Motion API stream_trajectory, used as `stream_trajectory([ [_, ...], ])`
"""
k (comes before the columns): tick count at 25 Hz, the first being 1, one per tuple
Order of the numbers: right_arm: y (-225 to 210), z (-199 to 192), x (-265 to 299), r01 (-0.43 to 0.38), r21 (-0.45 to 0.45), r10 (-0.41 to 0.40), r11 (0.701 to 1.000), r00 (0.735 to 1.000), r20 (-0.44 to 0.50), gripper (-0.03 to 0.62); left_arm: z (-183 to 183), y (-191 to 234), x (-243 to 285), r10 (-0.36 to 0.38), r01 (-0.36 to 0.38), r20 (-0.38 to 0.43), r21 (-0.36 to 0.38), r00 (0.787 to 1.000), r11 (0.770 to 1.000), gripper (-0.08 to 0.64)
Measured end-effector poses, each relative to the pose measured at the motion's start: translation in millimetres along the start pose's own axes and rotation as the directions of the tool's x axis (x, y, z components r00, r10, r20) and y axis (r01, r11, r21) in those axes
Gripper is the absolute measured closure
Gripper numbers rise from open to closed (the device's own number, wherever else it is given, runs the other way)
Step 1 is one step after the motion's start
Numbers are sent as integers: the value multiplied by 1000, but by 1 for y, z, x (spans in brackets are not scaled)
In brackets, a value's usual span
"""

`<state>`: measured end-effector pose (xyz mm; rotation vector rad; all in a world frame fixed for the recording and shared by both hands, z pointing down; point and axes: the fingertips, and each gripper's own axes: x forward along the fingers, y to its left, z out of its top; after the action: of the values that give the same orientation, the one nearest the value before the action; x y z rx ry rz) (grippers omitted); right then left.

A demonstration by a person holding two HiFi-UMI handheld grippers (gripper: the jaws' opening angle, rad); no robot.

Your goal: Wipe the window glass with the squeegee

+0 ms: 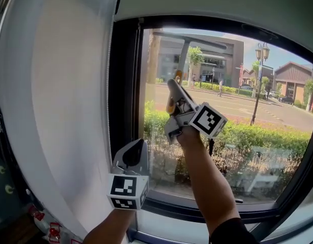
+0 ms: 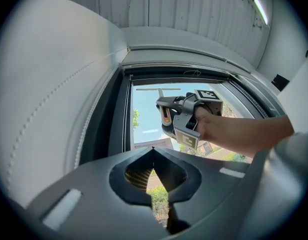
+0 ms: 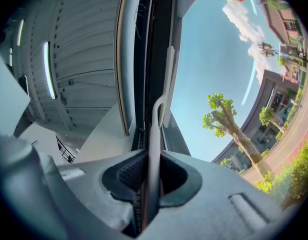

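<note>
My right gripper [image 1: 176, 94] is raised against the window glass [image 1: 238, 111], near its left side, and points up. It is shut on the squeegee [image 1: 171, 104], whose orange-and-grey body shows between the jaws. In the right gripper view the grey squeegee handle [image 3: 153, 149] runs up from the right gripper [image 3: 153, 181] to a pale blade head beside the dark frame. My left gripper [image 1: 133, 155] hangs lower, by the left window frame, shut with nothing in it. The left gripper view has the left gripper [image 2: 153, 151] in front and the right gripper [image 2: 186, 115] with the squeegee [image 2: 165, 115] above it.
A white curved blind or wall panel [image 1: 60, 95] fills the left side. The dark window frame [image 1: 127, 85] borders the glass, with a pale sill [image 1: 207, 226] below. Small red-and-white items [image 1: 53, 232] lie at the bottom left. A bead cord [image 2: 89, 119] hangs by the frame.
</note>
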<state>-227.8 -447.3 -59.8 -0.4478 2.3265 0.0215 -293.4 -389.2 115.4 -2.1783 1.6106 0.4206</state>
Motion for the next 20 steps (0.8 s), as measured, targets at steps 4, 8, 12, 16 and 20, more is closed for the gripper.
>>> stream_trajectory([
  [4,4,-16,-8,-21,35,23,999,999,-35,548,-10,2,-9,14,-14,-15,-7,1000,1000,551],
  [8,4,-40,-26,-23,65,30,998,994,-104,548,-24,0,-12,16,-17,-36,-31,999,999,551],
  [12,4,-63,-58,-11,77,23,997,988,-155,548,-40,-11,-16,2,-6,-57,-64,998,998,551],
  [16,2,-90,-98,21,107,0,994,981,-196,548,-59,-23,-20,-8,2,-77,-87,997,996,551],
  [20,1,-123,-141,54,150,-17,987,971,-238,548,-79,-35,-26,-17,6,-101,-113,995,994,551],
])
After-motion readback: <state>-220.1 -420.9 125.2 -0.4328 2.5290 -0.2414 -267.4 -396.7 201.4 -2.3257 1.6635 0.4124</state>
